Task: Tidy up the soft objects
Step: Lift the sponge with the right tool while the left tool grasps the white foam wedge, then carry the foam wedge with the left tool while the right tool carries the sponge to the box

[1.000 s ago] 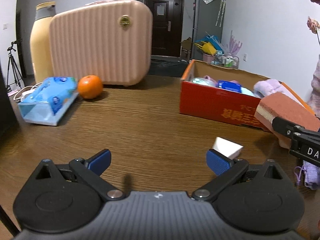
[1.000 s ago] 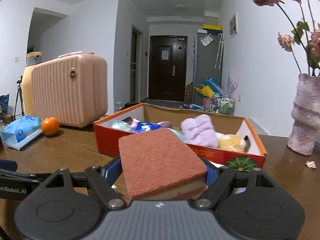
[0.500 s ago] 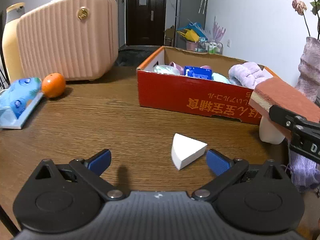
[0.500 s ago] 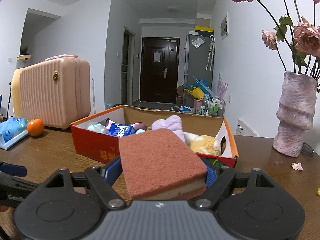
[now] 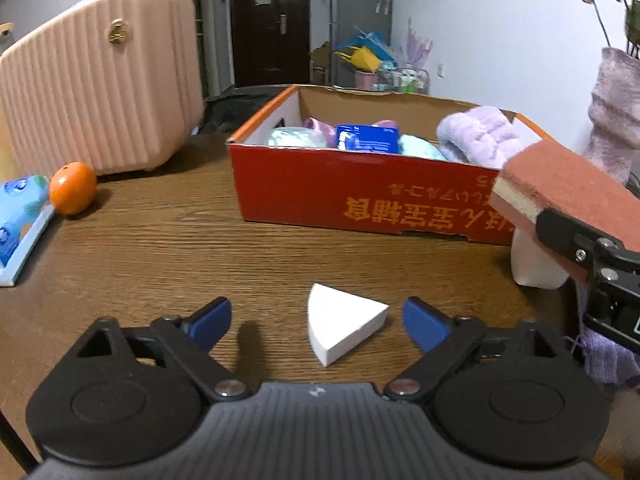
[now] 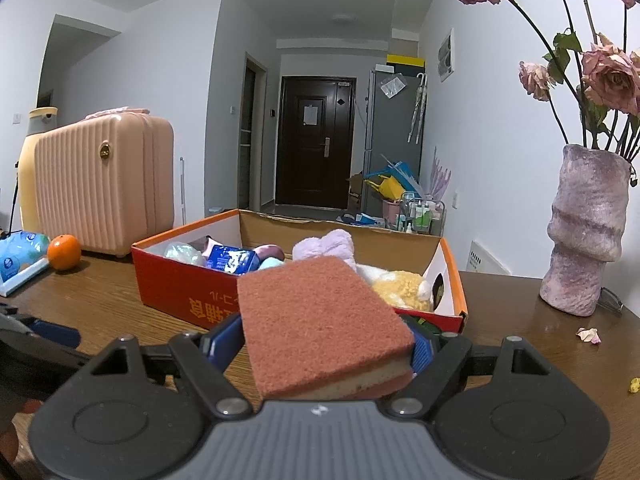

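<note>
A white wedge-shaped sponge [image 5: 341,322] lies on the wooden table between the blue pads of my left gripper [image 5: 316,322]. The jaws are closing, and neither pad touches the wedge. My right gripper [image 6: 320,344] is shut on a red-topped scouring sponge [image 6: 320,320], held just in front of the red cardboard box [image 6: 180,284]. The same sponge [image 5: 560,188] shows at the right of the left wrist view. The box [image 5: 360,196] holds several soft items, among them a lilac towel [image 5: 476,136], a blue packet [image 5: 366,138] and a yellow plush [image 6: 400,288].
A pink suitcase [image 5: 96,100], an orange [image 5: 73,188] and a blue tissue pack [image 5: 18,216] stand at the left. A mauve vase [image 6: 588,232] with dried roses stands at the right. A white object [image 5: 532,264] and purple cloth [image 5: 608,356] lie under the right gripper.
My left gripper has moved forward and swung right, so the white wedge now lies between its pads, and the jaws have narrowed. The right gripper with its sponge shifted a little early on, then held still.
</note>
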`<state>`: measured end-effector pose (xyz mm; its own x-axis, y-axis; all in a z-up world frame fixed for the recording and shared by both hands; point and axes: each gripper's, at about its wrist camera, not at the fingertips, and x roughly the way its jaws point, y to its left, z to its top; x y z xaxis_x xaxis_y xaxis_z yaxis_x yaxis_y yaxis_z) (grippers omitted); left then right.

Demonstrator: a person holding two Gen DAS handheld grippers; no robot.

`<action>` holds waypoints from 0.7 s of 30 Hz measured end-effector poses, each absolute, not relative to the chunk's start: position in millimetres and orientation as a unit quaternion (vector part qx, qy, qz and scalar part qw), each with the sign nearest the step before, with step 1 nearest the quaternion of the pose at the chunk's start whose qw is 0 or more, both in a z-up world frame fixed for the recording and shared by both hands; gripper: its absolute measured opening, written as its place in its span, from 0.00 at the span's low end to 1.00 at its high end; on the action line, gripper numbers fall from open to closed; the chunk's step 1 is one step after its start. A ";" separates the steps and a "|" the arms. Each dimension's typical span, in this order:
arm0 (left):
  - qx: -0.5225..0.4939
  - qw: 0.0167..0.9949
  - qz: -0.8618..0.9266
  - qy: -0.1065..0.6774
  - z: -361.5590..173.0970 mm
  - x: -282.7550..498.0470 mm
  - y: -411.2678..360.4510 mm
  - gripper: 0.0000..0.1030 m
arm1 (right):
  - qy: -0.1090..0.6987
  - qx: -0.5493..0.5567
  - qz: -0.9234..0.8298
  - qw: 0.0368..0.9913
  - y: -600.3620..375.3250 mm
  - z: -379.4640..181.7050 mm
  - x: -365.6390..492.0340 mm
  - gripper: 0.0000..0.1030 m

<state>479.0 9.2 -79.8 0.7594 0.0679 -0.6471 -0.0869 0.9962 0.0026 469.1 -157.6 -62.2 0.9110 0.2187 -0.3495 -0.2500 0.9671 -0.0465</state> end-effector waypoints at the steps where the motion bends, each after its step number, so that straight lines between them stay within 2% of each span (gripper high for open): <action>1: -0.013 0.936 0.035 0.350 -80.9 479.9 8.6 0.79 | 0.173 -0.045 0.120 0.977 -157.8 -62.5 469.3 0.79; 2: -0.013 0.934 0.031 0.355 -82.0 480.9 8.2 0.72 | 0.174 -0.045 0.119 0.977 -157.7 -62.7 469.3 0.79; 3: -0.013 0.933 0.029 0.359 -83.1 481.4 8.5 0.70 | 0.174 -0.046 0.119 0.976 -157.5 -62.8 469.4 0.79; 6: -0.011 0.934 0.032 0.357 -83.5 480.5 9.0 0.56 | 0.174 -0.046 0.119 0.977 -157.3 -63.1 469.4 0.79; 8: -0.013 0.935 0.025 0.354 -82.4 479.2 9.1 0.39 | 0.174 -0.045 0.119 0.977 -157.4 -63.1 469.4 0.79; 13: -0.011 0.936 0.021 0.351 -81.6 478.2 8.1 0.35 | 0.174 -0.046 0.119 0.977 -157.4 -63.1 469.4 0.79; 21: -0.013 0.945 0.024 0.326 -72.4 471.4 9.7 0.35 | 0.171 -0.043 0.118 0.977 -158.1 -62.6 469.2 0.79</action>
